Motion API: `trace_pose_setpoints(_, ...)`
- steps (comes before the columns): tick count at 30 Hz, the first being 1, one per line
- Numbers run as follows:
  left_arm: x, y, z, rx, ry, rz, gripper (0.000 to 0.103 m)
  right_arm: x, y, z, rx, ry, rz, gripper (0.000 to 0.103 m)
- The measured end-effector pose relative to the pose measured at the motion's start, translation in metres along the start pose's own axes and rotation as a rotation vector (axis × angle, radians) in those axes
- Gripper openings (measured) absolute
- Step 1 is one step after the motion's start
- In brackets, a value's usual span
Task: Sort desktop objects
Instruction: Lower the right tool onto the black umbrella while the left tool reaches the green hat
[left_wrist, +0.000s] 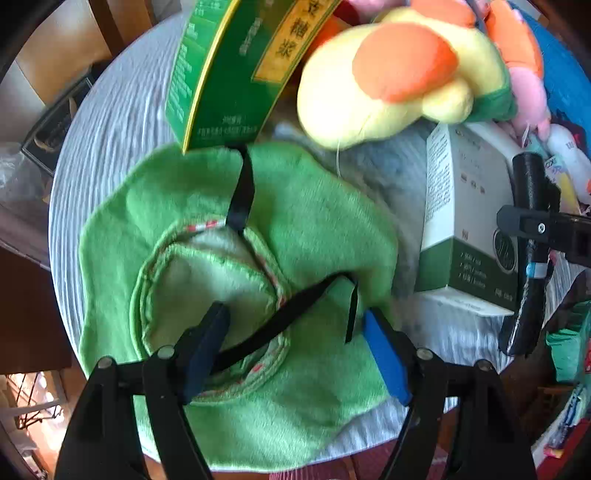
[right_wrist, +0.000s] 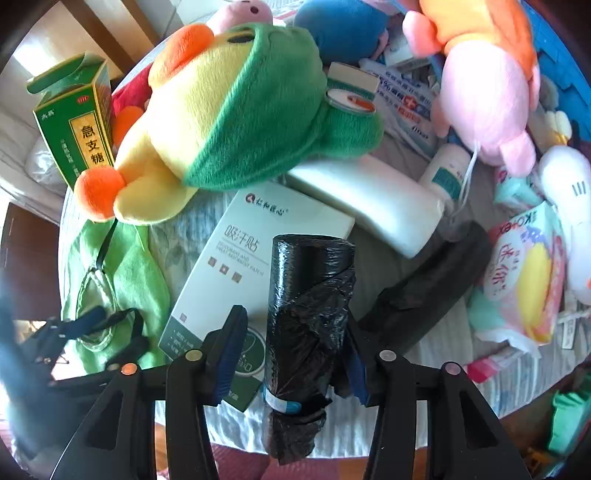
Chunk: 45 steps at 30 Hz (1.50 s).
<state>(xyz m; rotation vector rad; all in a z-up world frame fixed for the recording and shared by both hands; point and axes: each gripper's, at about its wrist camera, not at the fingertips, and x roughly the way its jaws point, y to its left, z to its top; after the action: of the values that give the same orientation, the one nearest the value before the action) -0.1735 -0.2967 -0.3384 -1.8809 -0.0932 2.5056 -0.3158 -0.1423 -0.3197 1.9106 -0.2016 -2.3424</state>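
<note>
A green towel hat with black straps (left_wrist: 303, 221) lies flat on the white tablecloth; it also shows in the right wrist view (right_wrist: 129, 273). My left gripper (left_wrist: 291, 350) hangs open just above the hat, its blue pads on either side of a black strap (left_wrist: 280, 317). My right gripper (right_wrist: 291, 354) holds a black roll of trash bags (right_wrist: 306, 314) between its pads, lifted above a white and green box (right_wrist: 236, 266). The roll and right gripper also show in the left wrist view (left_wrist: 532, 251).
A green medicine box (left_wrist: 229, 70) and a yellow plush duck (left_wrist: 391, 81) stand behind the hat. Pink plush toys (right_wrist: 484, 96), a white bottle (right_wrist: 365, 199), a black pouch (right_wrist: 428, 280) and snack packets (right_wrist: 524, 273) crowd the right. The table edge runs along the bottom.
</note>
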Motion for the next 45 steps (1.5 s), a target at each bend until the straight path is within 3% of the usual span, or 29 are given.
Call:
trace_pose_setpoints(2,0.004,-0.004,0.002,0.001,0.002,0.02,0.092,-0.002,-0.003,-0.002,0.004,-0.007,0.0,0.062)
trace_pose_setpoints(3,0.006,-0.003,0.004,-0.009,0.001,0.009,0.095,-0.003,-0.005,-0.004,0.011,-0.01,-0.001,0.076)
trace_pose_setpoints(4,0.007,-0.002,0.005,-0.012,0.002,-0.015,0.103,-0.005,-0.008,-0.006,0.018,-0.018,0.01,0.081)
trace_pose_setpoints(7,0.011,-0.013,0.002,0.048,-0.011,0.035,0.103,-0.011,-0.014,-0.014,0.029,-0.028,0.005,0.081)
trace_pose_setpoints(10,0.013,-0.012,-0.002,0.039,-0.024,0.032,0.103,-0.02,-0.018,-0.024,0.046,-0.042,0.01,0.081)
trace_pose_setpoints(12,0.012,-0.011,-0.002,0.037,-0.037,0.034,0.098,-0.025,-0.02,-0.033,0.058,-0.045,0.011,0.074)
trace_pose_setpoints(16,-0.005,0.006,0.0,0.028,-0.064,0.022,0.058,-0.036,-0.03,-0.052,0.08,-0.044,0.023,0.048)
trace_pose_setpoints(17,-0.006,0.01,0.0,0.02,-0.068,0.022,0.053,-0.041,-0.022,-0.065,0.085,-0.039,0.025,0.048)
trace_pose_setpoints(24,-0.002,0.022,0.006,0.035,-0.098,0.024,0.048,-0.033,-0.044,-0.066,0.128,0.001,0.066,0.047)
trace_pose_setpoints(29,-0.014,0.012,0.001,0.011,-0.108,-0.015,0.028,-0.025,-0.039,-0.067,0.126,0.007,0.058,0.047)
trace_pose_setpoints(33,-0.015,0.012,0.004,0.028,-0.124,0.004,0.028,-0.017,-0.038,-0.067,0.123,0.037,0.04,0.047)
trace_pose_setpoints(34,-0.012,0.013,0.004,0.023,-0.119,0.01,0.029,-0.015,-0.038,-0.068,0.121,0.044,0.034,0.048)
trace_pose_setpoints(36,-0.011,0.014,0.003,0.005,-0.128,0.002,0.042,-0.016,-0.037,-0.067,0.109,0.047,0.017,0.048)
trace_pose_setpoints(38,-0.007,0.017,0.003,0.009,-0.111,0.033,0.077,-0.017,-0.037,-0.066,0.107,0.052,0.014,0.048)
trace_pose_setpoints(42,-0.003,0.021,-0.004,-0.03,-0.101,0.0,0.086,-0.022,-0.041,-0.067,0.119,0.051,0.016,0.048)
trace_pose_setpoints(45,0.006,0.009,-0.003,0.027,-0.114,0.034,0.103,-0.025,-0.042,-0.068,0.12,0.047,0.02,0.051)
